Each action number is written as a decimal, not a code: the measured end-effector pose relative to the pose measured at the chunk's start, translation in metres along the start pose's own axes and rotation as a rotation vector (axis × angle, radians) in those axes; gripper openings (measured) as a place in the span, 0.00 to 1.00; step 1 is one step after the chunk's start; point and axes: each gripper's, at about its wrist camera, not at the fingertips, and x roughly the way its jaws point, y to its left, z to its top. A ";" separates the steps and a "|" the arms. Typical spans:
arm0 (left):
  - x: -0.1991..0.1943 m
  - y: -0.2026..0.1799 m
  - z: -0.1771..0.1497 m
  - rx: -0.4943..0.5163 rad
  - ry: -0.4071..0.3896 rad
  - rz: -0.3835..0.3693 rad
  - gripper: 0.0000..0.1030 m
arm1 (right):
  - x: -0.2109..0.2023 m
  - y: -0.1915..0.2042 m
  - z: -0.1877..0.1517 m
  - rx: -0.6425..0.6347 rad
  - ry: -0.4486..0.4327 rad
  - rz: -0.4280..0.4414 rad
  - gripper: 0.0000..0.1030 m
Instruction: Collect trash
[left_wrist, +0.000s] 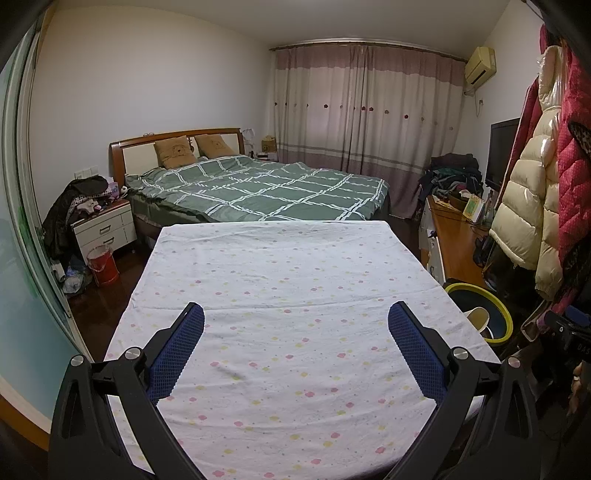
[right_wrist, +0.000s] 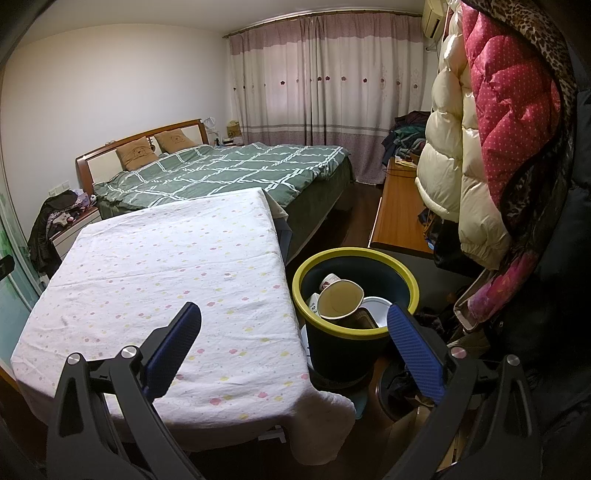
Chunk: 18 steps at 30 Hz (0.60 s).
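At the right edge of the left wrist view, a black device carries pale letters that look like "DAS", cut off by the frame. A paper cup in the trash bin bears a red mark too small to read. Nothing else is legible in either view.

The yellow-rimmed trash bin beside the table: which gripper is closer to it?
Right. The right gripper hangs open just over the table's edge, one finger overlapping the trash bin rim. The left gripper is open over the table's middle, the bin off to its right.
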 end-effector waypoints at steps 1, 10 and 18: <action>0.000 0.001 0.001 0.000 0.000 -0.001 0.95 | 0.000 0.000 0.000 -0.001 0.000 0.000 0.93; 0.000 0.000 0.000 0.000 0.002 -0.001 0.95 | 0.001 0.001 -0.001 0.000 0.002 -0.001 0.93; 0.000 -0.001 -0.002 0.000 0.005 -0.002 0.95 | 0.002 0.001 -0.001 -0.001 0.003 -0.001 0.93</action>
